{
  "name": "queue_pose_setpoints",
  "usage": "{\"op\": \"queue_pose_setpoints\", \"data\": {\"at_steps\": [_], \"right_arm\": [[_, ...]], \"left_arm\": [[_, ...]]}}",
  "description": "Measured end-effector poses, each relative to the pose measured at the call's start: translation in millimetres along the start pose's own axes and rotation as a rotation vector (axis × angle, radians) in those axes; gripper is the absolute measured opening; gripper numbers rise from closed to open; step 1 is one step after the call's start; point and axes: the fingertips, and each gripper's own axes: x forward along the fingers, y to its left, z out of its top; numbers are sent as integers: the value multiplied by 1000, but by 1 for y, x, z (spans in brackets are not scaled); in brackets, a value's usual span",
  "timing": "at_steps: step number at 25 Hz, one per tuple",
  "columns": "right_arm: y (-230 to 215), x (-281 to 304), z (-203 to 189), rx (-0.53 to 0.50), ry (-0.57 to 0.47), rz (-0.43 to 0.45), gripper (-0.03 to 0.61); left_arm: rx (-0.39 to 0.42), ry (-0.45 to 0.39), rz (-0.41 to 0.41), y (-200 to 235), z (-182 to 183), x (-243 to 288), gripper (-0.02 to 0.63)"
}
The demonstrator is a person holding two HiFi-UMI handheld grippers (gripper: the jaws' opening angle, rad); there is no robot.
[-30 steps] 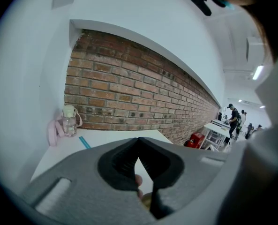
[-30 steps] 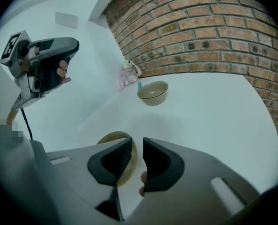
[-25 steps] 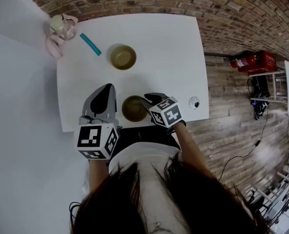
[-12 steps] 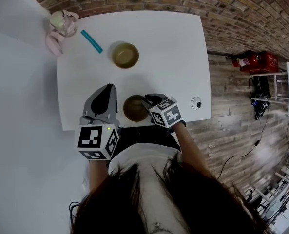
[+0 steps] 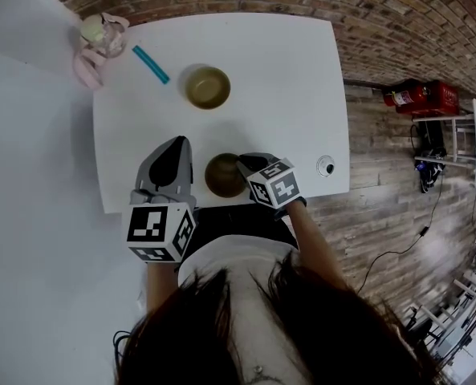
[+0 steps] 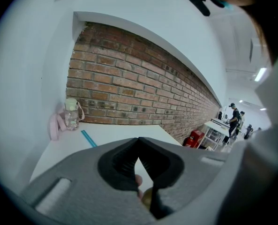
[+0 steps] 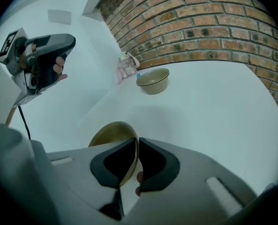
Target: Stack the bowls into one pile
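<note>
My right gripper [image 7: 138, 140] has just closed on the rim of the bowl [image 5: 220, 175] at the table's [image 5: 286, 79] near edge; I should lift it level, then lower it squarely into the second bowl [image 5: 205, 87] toward the far edge.

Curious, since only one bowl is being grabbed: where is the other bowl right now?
In the head view the other bowl sits alone mid-table, beyond the near bowl at the front edge and just right of the blue stick.
</note>
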Motion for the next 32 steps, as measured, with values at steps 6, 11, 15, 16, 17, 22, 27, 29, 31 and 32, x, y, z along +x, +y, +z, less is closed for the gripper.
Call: {"op": "queue_pose_setpoints", "data": {"at_steps": [6,11,15,16,17,22,27,29,31,32], "right_arm": [[0,1,-2,24,-6,-3,26],[2,-3,1,50,-22,4,25],[1,-4,4,69,-40,13,25],[1,-4,5,71,-45,13,25],[2,-5,7,74,-51,14,25],[1,-10,18,76,-71,14,25],[-2,-14,32,77,-94,9,25],[-4,-14,38,80,-103,9,25],[-6,-15,42,79,-107,8,25],[-8,-15,45,78,-109,6,25]], "left_arm": [[5,-6,-6,4,0,-3,2],[12,-14,-8,5,4,-7,2],[16,-23,-9,8,7,-8,2],[18,-26,-8,8,8,-8,2],[19,-28,-7,9,9,-9,2],[23,-45,-2,12,17,-11,2],[20,-62,7,16,22,-12,2],[19,-67,12,18,24,-11,2],[18,-71,18,20,25,-11,2],[17,-72,22,21,26,-11,2]]}}
